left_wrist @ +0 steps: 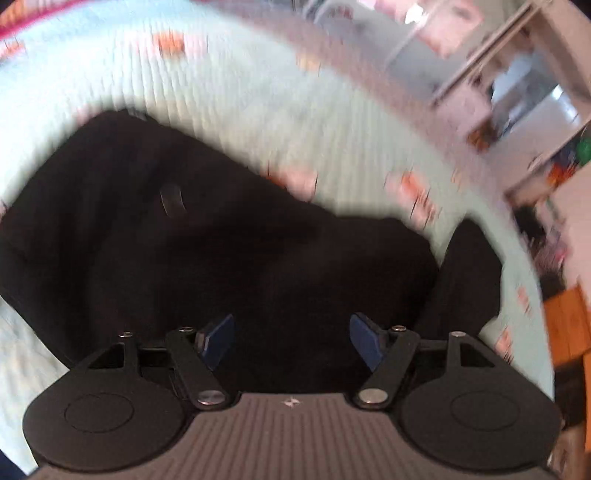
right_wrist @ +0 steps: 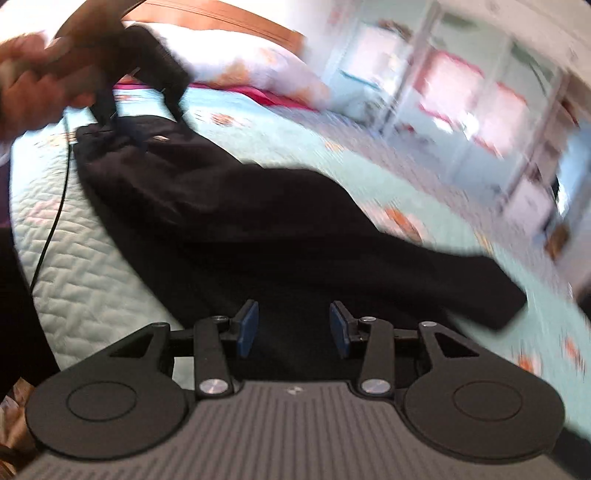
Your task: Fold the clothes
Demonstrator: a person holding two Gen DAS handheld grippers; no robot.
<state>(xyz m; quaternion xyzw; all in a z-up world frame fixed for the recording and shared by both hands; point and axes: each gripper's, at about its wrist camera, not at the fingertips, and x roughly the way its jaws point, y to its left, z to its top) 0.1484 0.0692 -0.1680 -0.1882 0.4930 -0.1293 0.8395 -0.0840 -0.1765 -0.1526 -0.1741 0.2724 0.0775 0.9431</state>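
Note:
A black garment point(left_wrist: 221, 251) lies spread across the pale blue quilted bedspread point(left_wrist: 229, 103). My left gripper point(left_wrist: 291, 339) hovers over it, blue pads wide apart and nothing pinched between them. In the right wrist view the same black garment point(right_wrist: 251, 221) stretches from upper left to lower right, ending in a narrow leg-like end point(right_wrist: 491, 291). My right gripper point(right_wrist: 293, 328) stands open just above its near edge, holding nothing. At the far upper left a hand point(right_wrist: 33, 81) holds the left gripper point(right_wrist: 140, 114) over the garment's far end.
A white pillow point(right_wrist: 258, 62) and a wooden headboard point(right_wrist: 221, 14) lie beyond the garment. A thin black cable point(right_wrist: 55, 206) hangs over the quilt on the left. Blurred white shelving point(right_wrist: 480, 92) stands beyond the bed, and orange wooden furniture point(left_wrist: 565, 325) sits by its edge.

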